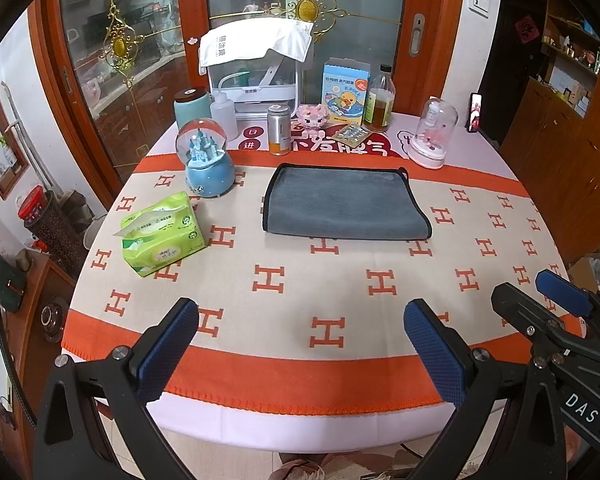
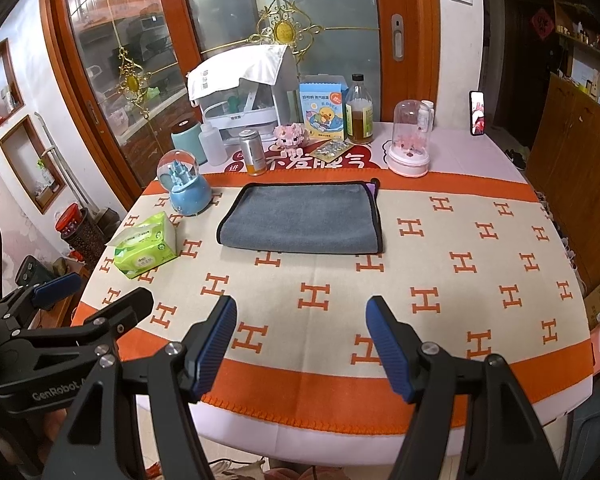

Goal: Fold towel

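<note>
My left gripper (image 1: 300, 344) hangs spread wide over the near orange border of the tablecloth (image 1: 340, 280), holding nothing, and my right gripper (image 2: 300, 344) beside it is equally spread and empty; I read this as a parked stance, clear of the cloth. One body reads "DAS", the other "GenRobot". Farther out, well apart from both claws, the grey towel (image 1: 346, 202) lies flat in the middle-far part of the table, looking already doubled, its folded edge nearest me, which I judge suits another fold. To its left sit a green tissue pack (image 1: 160, 234) and a blue snow globe (image 1: 208, 160); behind it, a duck-printed box (image 1: 346, 92) reads "B.Duck".
</note>
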Demonstrator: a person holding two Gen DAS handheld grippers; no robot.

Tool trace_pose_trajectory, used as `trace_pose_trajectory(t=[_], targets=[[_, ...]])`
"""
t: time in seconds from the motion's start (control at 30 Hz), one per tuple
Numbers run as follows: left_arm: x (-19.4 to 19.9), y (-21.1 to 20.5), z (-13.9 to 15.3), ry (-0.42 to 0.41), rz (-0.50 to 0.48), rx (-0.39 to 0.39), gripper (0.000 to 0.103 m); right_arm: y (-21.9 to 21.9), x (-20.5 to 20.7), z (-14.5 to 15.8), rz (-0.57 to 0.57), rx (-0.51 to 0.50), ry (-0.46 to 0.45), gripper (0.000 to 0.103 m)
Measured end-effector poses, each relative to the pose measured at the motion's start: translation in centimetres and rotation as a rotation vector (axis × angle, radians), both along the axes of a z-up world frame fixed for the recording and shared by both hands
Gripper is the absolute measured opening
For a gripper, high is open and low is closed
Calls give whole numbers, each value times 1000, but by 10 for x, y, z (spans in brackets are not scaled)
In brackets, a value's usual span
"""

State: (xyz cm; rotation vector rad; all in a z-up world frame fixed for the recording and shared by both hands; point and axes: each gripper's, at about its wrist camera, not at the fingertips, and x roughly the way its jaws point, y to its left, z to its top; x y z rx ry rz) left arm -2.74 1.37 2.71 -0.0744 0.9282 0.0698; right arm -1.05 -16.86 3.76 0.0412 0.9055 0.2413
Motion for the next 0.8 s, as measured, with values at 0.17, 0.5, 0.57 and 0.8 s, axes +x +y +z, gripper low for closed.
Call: trace_pose_trajectory(t=[0.17,0.5,0.57,0.8], targets=[[0,0,0,0,-1,0,102,1,0,-2,0,-1,1,68],[0,0,0,1,-1,1,102,2,2,-1,-1,0,3,68],[0,0,0,2,-2,0,102,2,2,-1,-1,-1,2,68],[0,3,0,6,-2,-2,102,4,3,-3,1,-3,3,68]])
